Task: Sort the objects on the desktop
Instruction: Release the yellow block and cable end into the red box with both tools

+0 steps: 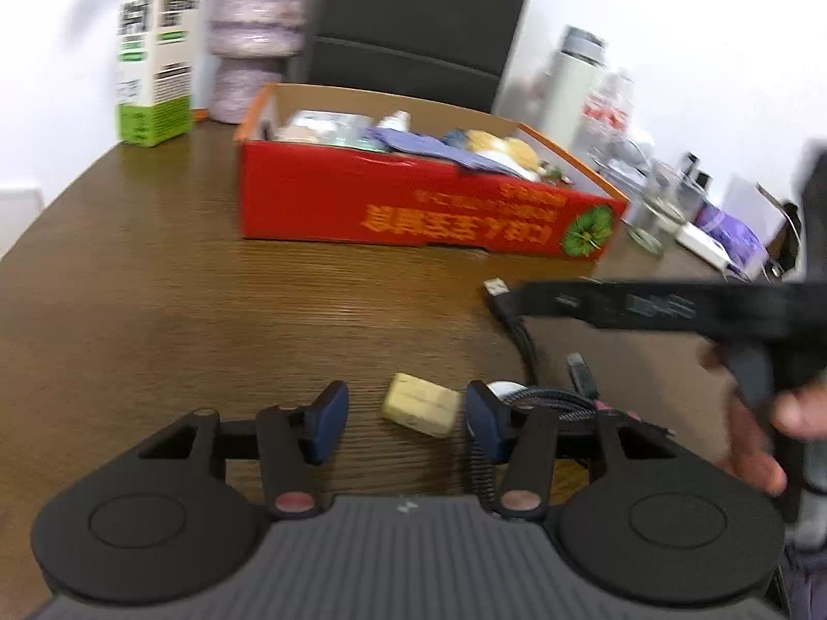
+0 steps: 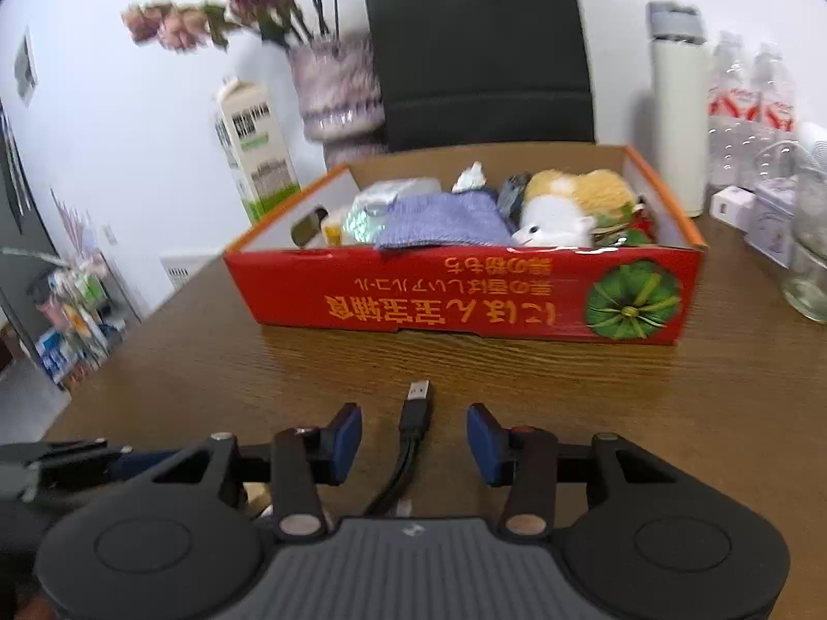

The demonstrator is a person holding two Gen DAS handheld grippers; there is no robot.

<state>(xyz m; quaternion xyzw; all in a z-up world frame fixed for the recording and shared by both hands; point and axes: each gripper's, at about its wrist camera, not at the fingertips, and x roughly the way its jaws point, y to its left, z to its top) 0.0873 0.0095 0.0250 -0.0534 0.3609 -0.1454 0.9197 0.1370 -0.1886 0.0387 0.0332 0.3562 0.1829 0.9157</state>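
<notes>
Left gripper (image 1: 400, 421): jaws parted, pale yellow block (image 1: 421, 404) lying on wooden table (image 1: 181, 284) between pads, no contact seen. Braided cable (image 1: 542, 398) coiled just right of it. Right gripper (image 2: 413, 439): jaws parted, black USB cable (image 2: 416, 413) lying between pads, untouched. Red cardboard box (image 2: 465, 294) beyond both, holding purple cloth (image 2: 444, 219) and plush toy (image 2: 563, 212).

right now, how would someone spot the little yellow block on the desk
Find the red cardboard box on the brown wooden table. Nearer than it, between the left gripper's blue pads, lies the pale yellow block. Its neighbours are black cables; it alone is pale, boxy and cordless.
</notes>
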